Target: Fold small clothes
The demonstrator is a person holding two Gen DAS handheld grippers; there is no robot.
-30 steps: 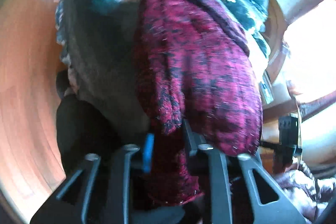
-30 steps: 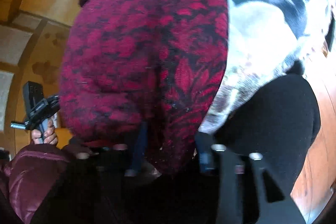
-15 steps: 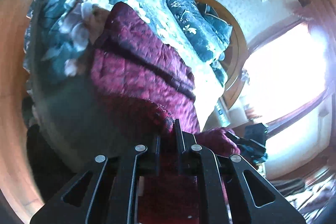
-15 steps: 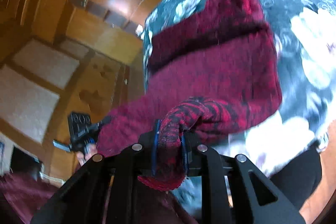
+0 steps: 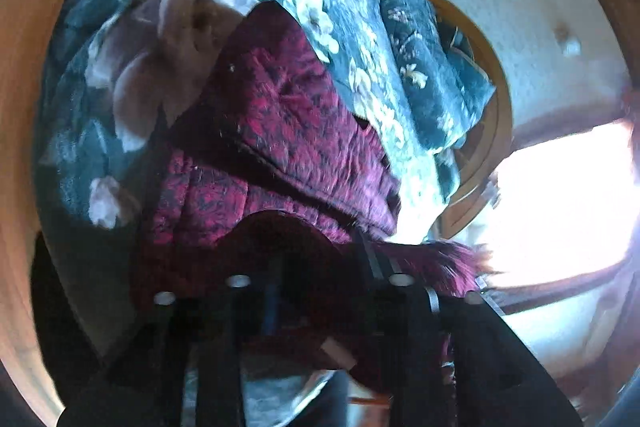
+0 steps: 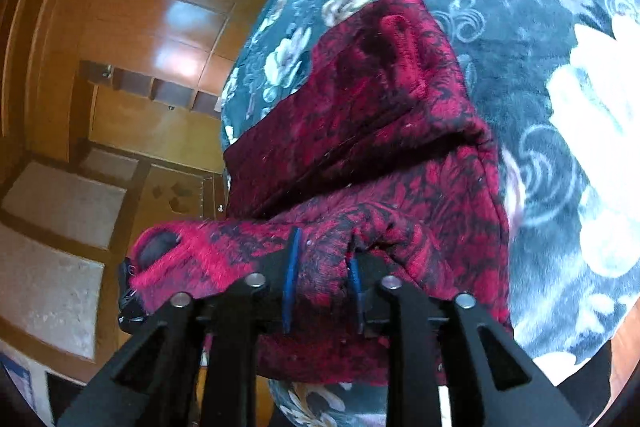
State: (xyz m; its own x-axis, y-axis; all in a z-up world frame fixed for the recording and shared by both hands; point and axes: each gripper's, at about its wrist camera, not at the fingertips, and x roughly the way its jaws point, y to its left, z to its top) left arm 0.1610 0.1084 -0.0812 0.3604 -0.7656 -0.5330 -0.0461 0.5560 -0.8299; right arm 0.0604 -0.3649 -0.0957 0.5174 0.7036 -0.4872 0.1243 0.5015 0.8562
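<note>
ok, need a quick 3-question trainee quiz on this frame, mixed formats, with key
1. True or false: the right gripper has red cloth between its fingers.
2. What does the red garment lie on?
A. a bare wooden floor
B. a dark floral blanket
C. a white towel
3. Fill in: in the left wrist view, the left gripper has its fingers ____, with the red garment's edge draped over them.

Key: 1 true; 2 B; 3 apart (open)
</note>
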